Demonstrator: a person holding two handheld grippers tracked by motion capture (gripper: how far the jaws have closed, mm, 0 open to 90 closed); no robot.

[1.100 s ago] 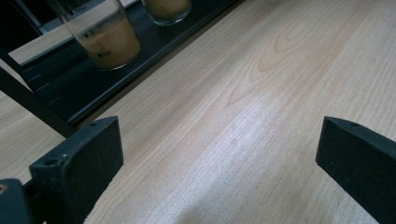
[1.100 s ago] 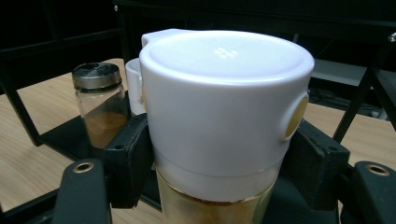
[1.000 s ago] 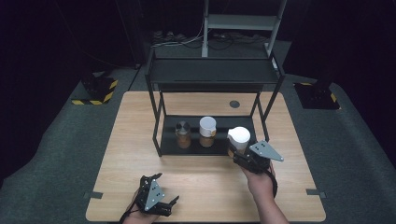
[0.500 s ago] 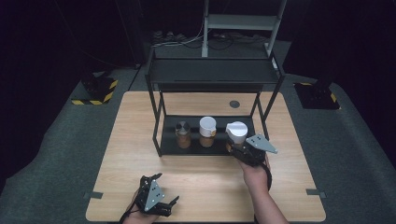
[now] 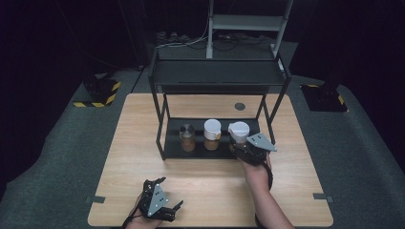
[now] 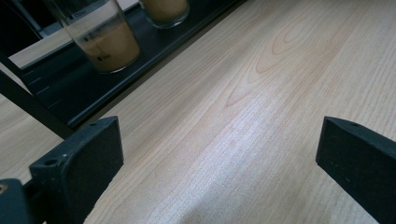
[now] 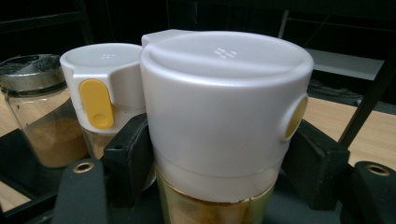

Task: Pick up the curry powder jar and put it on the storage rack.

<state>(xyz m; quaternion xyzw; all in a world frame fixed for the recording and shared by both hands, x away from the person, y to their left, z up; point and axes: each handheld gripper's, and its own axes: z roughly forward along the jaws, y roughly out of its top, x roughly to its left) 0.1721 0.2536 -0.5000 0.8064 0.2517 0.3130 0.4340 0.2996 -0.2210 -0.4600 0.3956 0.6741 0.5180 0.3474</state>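
Jar (image 7: 224, 121) is held by right gripper (image 5: 244, 151) fingers, now shifted left onto the rack's lower shelf (image 5: 173, 143) beside the other jars; placement nearly done; left gripper (image 5: 160, 206) fingers wide.

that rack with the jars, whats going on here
A person works two handheld grippers at a wooden table. The right gripper is shut on a white-lidded spice jar at the right end of the black rack's lower shelf, beside another white-lidded jar and a metal-lidded jar. The left gripper rests open near the table's front edge, holding nothing.
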